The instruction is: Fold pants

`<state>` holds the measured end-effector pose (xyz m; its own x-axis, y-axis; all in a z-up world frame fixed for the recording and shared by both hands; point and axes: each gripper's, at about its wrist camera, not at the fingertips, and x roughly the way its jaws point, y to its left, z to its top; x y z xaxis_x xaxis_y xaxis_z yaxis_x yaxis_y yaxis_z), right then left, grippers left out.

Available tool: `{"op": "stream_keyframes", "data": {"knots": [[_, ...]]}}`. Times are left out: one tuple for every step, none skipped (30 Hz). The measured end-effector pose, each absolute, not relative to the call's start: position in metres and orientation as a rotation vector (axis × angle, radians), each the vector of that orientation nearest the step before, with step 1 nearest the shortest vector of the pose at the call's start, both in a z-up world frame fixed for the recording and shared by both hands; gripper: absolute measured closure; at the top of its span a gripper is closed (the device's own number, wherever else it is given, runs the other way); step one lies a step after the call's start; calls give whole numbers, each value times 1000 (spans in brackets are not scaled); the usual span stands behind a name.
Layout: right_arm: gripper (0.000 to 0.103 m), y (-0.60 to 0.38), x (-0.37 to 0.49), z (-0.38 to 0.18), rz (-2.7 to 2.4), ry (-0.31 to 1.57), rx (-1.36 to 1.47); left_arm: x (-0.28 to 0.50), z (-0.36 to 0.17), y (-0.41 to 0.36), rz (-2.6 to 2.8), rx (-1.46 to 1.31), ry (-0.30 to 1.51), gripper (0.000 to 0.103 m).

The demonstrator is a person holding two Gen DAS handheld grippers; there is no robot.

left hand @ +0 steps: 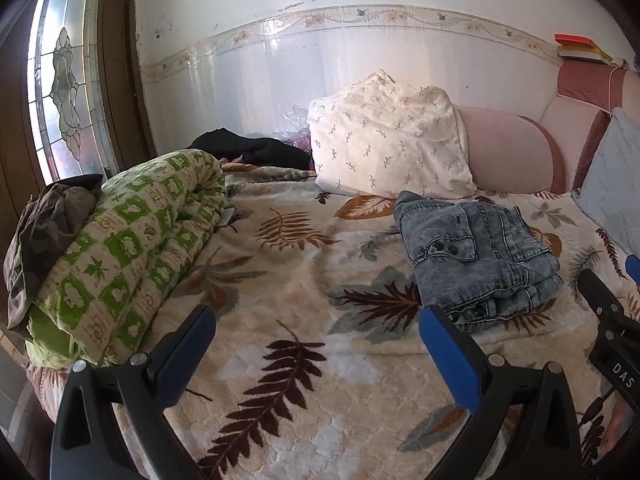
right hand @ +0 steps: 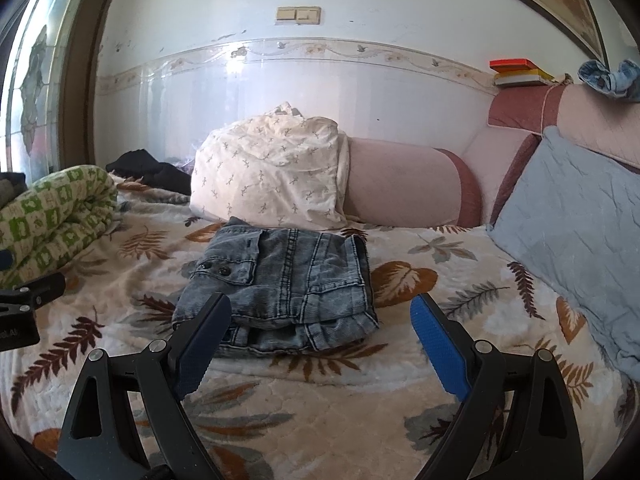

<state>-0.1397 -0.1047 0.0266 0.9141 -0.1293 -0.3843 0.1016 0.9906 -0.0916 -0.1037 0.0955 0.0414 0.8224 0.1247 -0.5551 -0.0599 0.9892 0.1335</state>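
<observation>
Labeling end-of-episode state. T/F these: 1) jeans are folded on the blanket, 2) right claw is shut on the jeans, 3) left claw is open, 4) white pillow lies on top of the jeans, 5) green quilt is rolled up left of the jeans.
1) Jeans folded on the blanket: true.
2) Right claw shut on the jeans: false; it is open and holds nothing.
3) Left claw open: true.
4) Pillow on the jeans: false; it sits behind them.
5) Quilt rolled up, left of the jeans: true.

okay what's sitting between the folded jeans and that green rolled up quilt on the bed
Nothing: in the left wrist view, only bare leaf-print blanket lies between the folded jeans and the green quilt.
</observation>
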Motion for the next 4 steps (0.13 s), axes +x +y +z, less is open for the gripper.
{"op": "stream_keyframes", "data": {"knots": [[11,-103,-138,26,-115,400,-68,-103,41,96,101,114,595,0],[11,-102,-136,26,-112,400,-64,-103,41,97,103,116,593,0],[11,-101,-135,27,-109,400,-60,-102,40,97,104,119,592,0],[11,-100,-132,27,-104,401,-53,-101,40,97,107,122,594,0]]}}
